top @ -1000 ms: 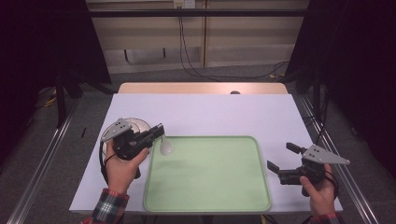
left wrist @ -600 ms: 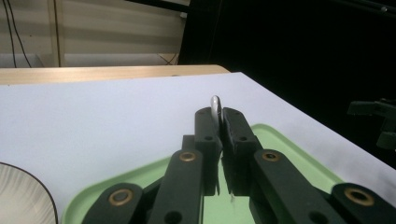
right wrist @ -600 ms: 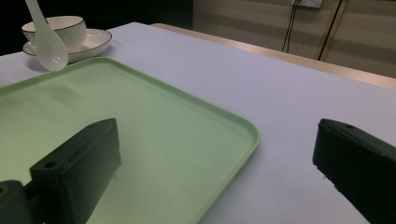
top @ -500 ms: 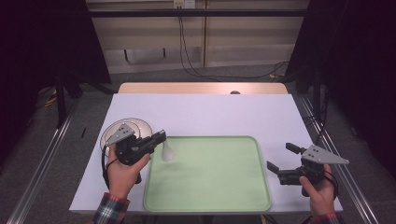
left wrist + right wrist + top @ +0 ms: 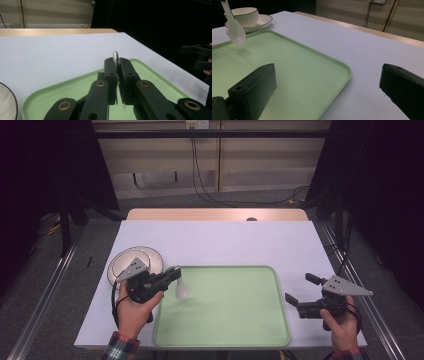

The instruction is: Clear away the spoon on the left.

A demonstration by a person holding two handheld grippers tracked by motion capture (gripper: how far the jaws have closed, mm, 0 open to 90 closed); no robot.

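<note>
A white spoon (image 5: 183, 290) hangs bowl-down over the left edge of the green tray (image 5: 225, 312). My left gripper (image 5: 176, 270) is shut on its handle. In the left gripper view the handle's thin edge (image 5: 115, 56) sticks up between the closed black fingertips (image 5: 110, 66), with the tray (image 5: 155, 80) below. My right gripper (image 5: 300, 287) stands open just off the tray's right edge, nothing between its jaws. The right gripper view shows the spoon (image 5: 234, 32) dangling at the far left above the tray (image 5: 299, 67).
A white bowl (image 5: 245, 13) sits on a saucer (image 5: 262, 22) left of the tray, partly behind my left gripper in the high view, where the saucer (image 5: 150, 257) shows. White table cover (image 5: 225, 240) lies bare behind the tray. The table's right edge is close to my right hand (image 5: 340, 322).
My left gripper has drifted a little toward the near side and right with the spoon, off the saucer and over the tray's left edge. The right gripper has stayed put.
</note>
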